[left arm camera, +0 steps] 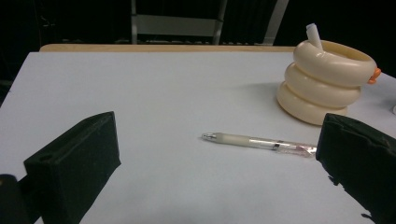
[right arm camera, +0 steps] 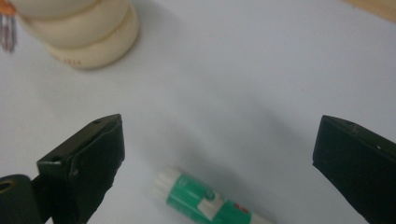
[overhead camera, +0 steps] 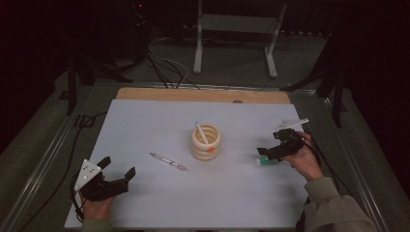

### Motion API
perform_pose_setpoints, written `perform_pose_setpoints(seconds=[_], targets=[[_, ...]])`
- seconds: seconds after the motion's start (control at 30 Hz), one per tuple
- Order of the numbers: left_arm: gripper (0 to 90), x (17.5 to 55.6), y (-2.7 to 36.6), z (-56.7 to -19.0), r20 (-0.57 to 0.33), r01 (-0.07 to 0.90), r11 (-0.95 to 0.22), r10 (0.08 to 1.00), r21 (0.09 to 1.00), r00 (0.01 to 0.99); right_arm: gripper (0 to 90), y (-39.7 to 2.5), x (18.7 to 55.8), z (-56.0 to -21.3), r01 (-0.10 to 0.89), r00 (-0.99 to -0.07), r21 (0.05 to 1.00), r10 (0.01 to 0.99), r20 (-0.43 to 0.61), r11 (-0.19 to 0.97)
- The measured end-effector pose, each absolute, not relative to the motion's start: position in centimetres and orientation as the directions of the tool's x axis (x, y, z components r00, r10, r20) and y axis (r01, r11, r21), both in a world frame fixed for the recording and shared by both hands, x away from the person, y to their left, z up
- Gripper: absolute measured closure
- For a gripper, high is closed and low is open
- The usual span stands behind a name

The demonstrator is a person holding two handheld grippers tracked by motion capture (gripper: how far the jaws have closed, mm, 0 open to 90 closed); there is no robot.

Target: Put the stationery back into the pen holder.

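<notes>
A cream ringed holder (overhead camera: 205, 143) (left arm camera: 327, 84) (right arm camera: 79, 32) stands mid-table with a white pen (overhead camera: 200, 132) (left arm camera: 314, 36) leaning in it. A clear pen (overhead camera: 168, 161) (left arm camera: 261, 142) lies on the white mat left of the holder. My left gripper (overhead camera: 118, 167) (left arm camera: 217, 158) is open near the front left corner, facing that pen from a distance, nothing between its jaws. A green and white glue stick (overhead camera: 265, 161) (right arm camera: 210, 203) lies right of the holder. My right gripper (overhead camera: 269, 143) (right arm camera: 217, 144) hovers open just over it, its jaws standing wide to either side.
The white mat (overhead camera: 159, 121) covers the wooden table (overhead camera: 145, 93). A small orange piece (overhead camera: 211, 149) (left arm camera: 375, 74) sticks out of the holder's side. Cables (overhead camera: 164, 67) and a metal stand (overhead camera: 237, 29) sit on the floor beyond the far edge.
</notes>
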State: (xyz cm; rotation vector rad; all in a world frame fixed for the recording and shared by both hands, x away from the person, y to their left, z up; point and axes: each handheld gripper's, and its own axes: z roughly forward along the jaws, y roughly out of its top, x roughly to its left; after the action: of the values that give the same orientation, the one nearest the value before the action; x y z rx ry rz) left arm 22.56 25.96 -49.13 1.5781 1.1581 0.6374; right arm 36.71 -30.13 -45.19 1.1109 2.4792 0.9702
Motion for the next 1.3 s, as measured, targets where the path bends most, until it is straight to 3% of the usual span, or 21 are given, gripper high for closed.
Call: perform_pose_setpoints(seconds=[0.6, 0.93, 1.1, 1.17, 1.2, 1.3], targets=[[0.1, 22.6, 25.9, -49.2, -0.152, 0.361, -0.001, 0.906, 0.933, 0.395, 5.3, -31.6, 36.6, -47.8, 0.599, -0.72, 0.539, 0.693, 0.039, 0.592], [0.1, 22.6, 25.9, -49.2, -0.15, 0.361, -0.003, 0.906, 0.933, 0.396, 7.0, -31.3, 36.7, -48.5, 0.582, -0.754, 0.52, 0.655, 0.057, 0.625], [0.1, 22.5, 26.0, -49.1, -0.151, 0.36, -0.001, 0.906, 0.933, 0.395, 29.3, -30.6, 36.2, -49.6, 0.563, -0.77, 0.465, 0.638, -0.005, 0.683], [0.1, 22.5, 26.0, -49.1, -0.151, 0.36, -0.001, 0.906, 0.933, 0.395, 54.0, -30.4, 35.8, -49.7, 0.542, -0.788, 0.435, 0.614, -0.034, 0.719], [0.1, 22.5, 26.0, -49.1, -0.151, 0.36, -0.001, 0.906, 0.933, 0.395, 62.0, -30.4, 35.8, -49.9, 0.544, -0.797, 0.414, 0.603, -0.015, 0.73], [0.1, 22.6, 25.9, -49.2, -0.151, 0.361, -0.002, 0.906, 0.932, 0.394, 65.4, -30.2, 35.5, -49.7, 0.55, -0.797, 0.404, 0.603, -0.006, 0.731]])
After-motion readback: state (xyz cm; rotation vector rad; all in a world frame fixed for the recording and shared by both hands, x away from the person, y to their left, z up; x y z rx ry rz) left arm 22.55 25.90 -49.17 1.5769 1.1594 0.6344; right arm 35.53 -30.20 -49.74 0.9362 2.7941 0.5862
